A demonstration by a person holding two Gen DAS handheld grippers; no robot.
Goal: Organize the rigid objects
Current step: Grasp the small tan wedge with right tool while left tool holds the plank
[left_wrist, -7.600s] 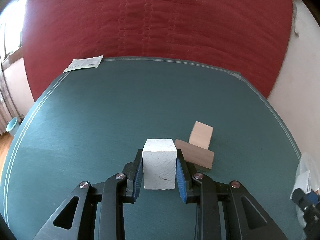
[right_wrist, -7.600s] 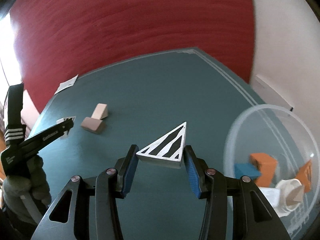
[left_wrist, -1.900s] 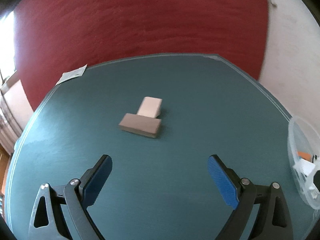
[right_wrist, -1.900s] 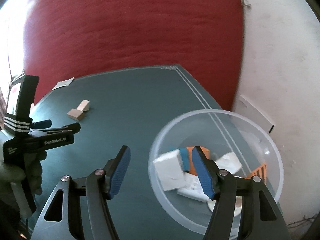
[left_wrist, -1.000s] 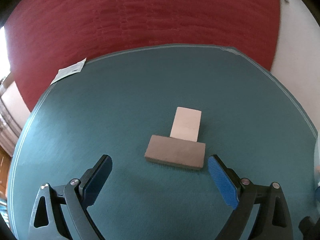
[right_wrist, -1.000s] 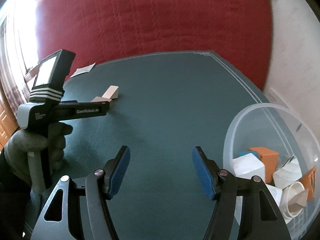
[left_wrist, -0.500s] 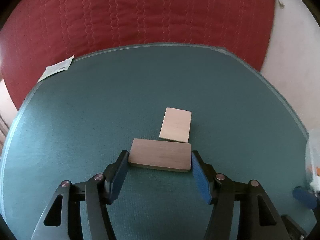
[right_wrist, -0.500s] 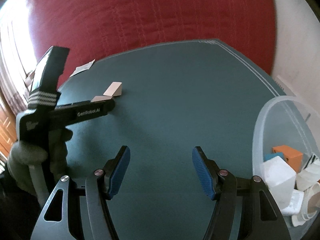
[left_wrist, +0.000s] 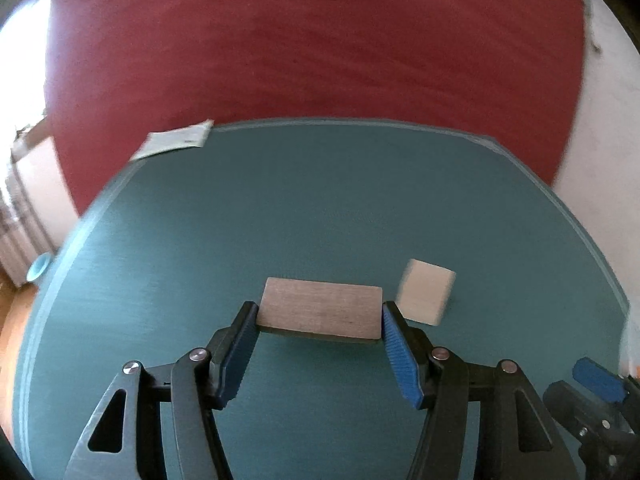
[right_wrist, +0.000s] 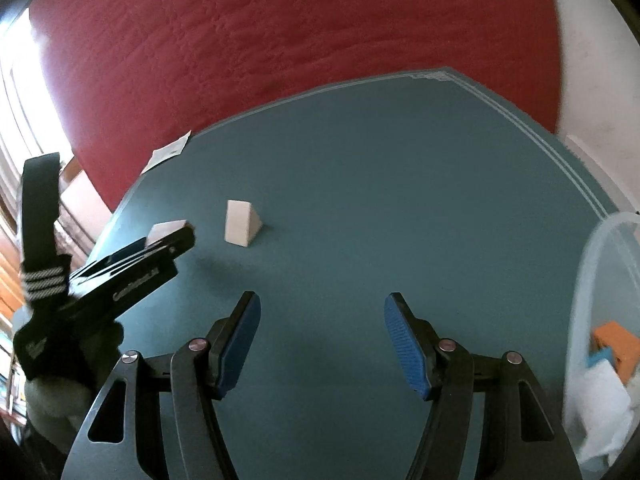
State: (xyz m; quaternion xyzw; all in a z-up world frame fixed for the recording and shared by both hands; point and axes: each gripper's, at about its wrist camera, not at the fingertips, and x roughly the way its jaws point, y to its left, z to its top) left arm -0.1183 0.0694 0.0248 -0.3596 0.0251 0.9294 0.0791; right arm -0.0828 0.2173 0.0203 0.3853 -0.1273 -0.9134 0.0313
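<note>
Left gripper (left_wrist: 319,316) clenched on brown wooden slab (left_wrist: 320,307) | right gripper (right_wrist: 322,330) released, empty | carry level to clear bowl (right_wrist: 592,276), 3 o'clock; avoid pale wedge (left_wrist: 427,297).

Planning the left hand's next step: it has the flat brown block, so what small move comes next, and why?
Probably carry the brown block right toward the clear bin. The left gripper has its jaws shut on the block's ends, a shadow suggests it is lifted, and other sorted pieces already lie in that bin.
</note>
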